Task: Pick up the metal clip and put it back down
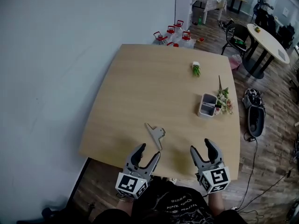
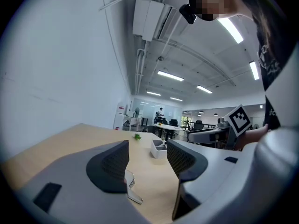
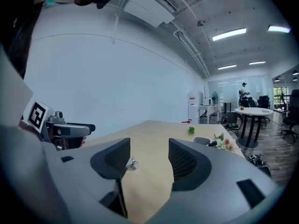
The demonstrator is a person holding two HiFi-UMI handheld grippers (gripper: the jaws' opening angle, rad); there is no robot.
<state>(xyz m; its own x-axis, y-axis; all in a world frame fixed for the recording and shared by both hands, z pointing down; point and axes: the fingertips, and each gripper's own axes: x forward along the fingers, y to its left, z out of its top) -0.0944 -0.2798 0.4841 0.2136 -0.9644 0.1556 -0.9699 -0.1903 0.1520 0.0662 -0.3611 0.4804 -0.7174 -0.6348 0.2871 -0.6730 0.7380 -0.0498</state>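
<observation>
The metal clip (image 1: 155,135) lies flat on the wooden table (image 1: 140,87) near its front edge. My left gripper (image 1: 148,152) hovers just short of it, open, with the clip (image 2: 130,186) showing low between its jaws. My right gripper (image 1: 200,147) is held to the right of the clip at the table's front edge, open and empty; the clip (image 3: 131,164) appears small beside its left jaw.
A small grey two-part box (image 1: 208,105) with a spray of artificial flowers (image 1: 224,100) sits at the right of the table. A little green sprig (image 1: 196,69) lies farther back. Water jugs (image 1: 174,33) stand on the floor beyond the table, and a white wall runs along the left.
</observation>
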